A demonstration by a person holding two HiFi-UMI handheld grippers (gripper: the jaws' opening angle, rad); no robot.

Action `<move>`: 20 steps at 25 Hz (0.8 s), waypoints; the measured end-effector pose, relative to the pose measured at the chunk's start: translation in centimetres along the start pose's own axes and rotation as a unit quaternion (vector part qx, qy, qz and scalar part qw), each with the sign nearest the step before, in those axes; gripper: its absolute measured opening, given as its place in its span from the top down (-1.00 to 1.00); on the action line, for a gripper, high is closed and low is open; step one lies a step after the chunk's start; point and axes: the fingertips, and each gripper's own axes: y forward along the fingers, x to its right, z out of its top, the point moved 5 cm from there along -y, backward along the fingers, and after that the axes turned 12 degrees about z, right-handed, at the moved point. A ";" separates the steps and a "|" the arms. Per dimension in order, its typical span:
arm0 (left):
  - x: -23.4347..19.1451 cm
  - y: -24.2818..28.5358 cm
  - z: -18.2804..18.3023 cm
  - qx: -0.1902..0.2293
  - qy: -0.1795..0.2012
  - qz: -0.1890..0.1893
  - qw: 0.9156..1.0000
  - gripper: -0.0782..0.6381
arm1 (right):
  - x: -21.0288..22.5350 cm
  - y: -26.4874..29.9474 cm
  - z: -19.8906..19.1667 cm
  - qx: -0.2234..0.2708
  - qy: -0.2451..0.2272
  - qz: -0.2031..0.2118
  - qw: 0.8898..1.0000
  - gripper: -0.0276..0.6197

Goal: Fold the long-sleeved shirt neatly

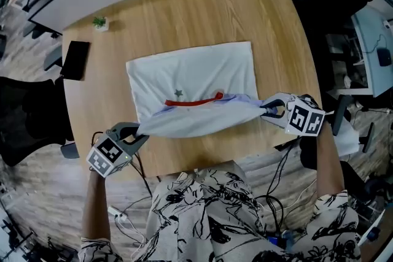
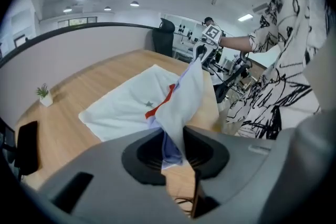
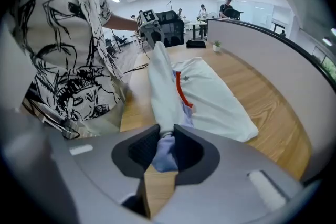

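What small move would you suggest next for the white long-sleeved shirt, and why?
Probably carry the lifted edge toward the far edge: left gripper and right gripper clamp the near edge of the white long-sleeved shirt taut, the rest flat on the wooden table.

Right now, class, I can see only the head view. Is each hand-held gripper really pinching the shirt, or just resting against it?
Observer: The left gripper view shows the left hand-held gripper shut on a bunch of the shirt, with white cloth and a lilac layer between its jaws.
Operator: And the other one?
Observer: The right gripper view shows the right hand-held gripper clamped on the same white and lilac cloth.
Operator: Is the held edge off the table?
Observer: Yes. In both gripper views that edge hangs above the table, stretched between the two hand-held grippers, while the far part lies flat.
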 end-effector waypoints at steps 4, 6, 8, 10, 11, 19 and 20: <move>-2.8 0.3 2.2 -0.015 -0.042 -0.034 0.998 0.55 | 3.8 -1.6 0.4 0.006 0.021 0.065 0.998 0.64; -4.4 0.6 3.3 -0.023 -0.065 -0.048 0.996 0.55 | 5.9 -2.4 0.7 0.008 0.024 0.088 0.996 0.64; -5.9 0.9 4.1 -0.033 -0.080 -0.061 0.994 0.55 | 8.0 -3.1 1.1 0.016 0.030 0.106 0.994 0.64; -7.6 1.5 4.7 -0.041 -0.091 -0.073 0.992 0.55 | 10.2 -3.5 1.5 0.024 0.037 0.117 0.992 0.64; -8.5 1.9 4.9 -0.045 -0.097 -0.078 0.991 0.55 | 11.3 -3.5 1.6 0.027 0.041 0.121 0.991 0.64; -15.1 5.5 6.1 -0.071 -0.114 -0.082 0.988 0.55 | 18.5 -2.1 1.8 0.019 0.060 0.134 0.989 0.64; -15.6 5.9 6.4 -0.069 -0.114 -0.077 0.988 0.54 | 19.2 -1.9 1.8 0.017 0.060 0.130 0.990 0.64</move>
